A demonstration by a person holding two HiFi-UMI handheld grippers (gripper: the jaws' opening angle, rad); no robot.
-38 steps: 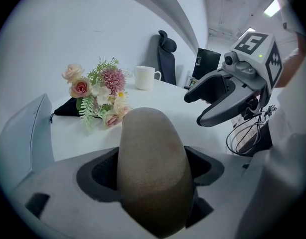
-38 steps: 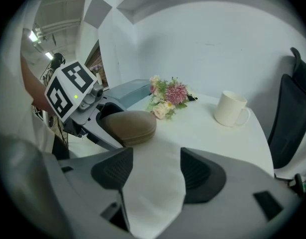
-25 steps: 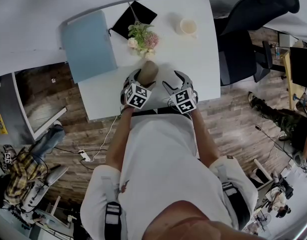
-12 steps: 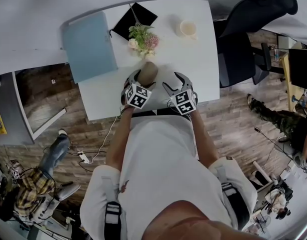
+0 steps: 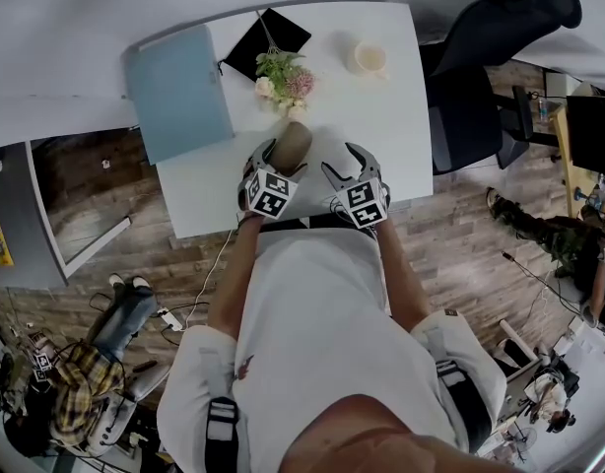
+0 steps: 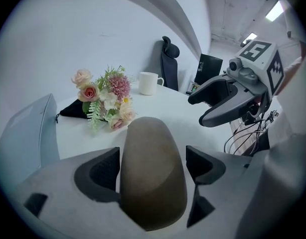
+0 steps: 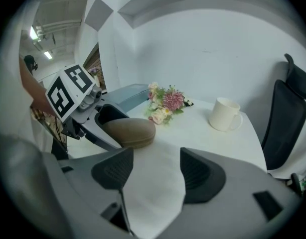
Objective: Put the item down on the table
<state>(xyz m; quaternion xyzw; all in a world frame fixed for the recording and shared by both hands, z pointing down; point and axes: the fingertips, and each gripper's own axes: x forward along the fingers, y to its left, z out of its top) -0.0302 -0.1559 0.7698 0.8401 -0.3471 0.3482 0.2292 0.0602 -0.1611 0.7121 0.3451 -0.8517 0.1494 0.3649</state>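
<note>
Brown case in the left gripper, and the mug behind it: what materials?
Brown case: likely a suede-like or leatherette shell over a rigid form; matte, fine even texture, no glare. Mug: probably glazed ceramic; cream, smooth, with a soft sheen and a thick handle.

Brown oval case (image 6: 153, 133): near end hidden under left gripper (image 6: 154, 166) body; touching white table (image 6: 168, 106) or not, can't tell. Black pouch (image 6: 68, 108) half behind flower bouquet (image 6: 105, 98). Pale blue folder (image 6: 23, 138) cut by left edge in left gripper view.
</note>
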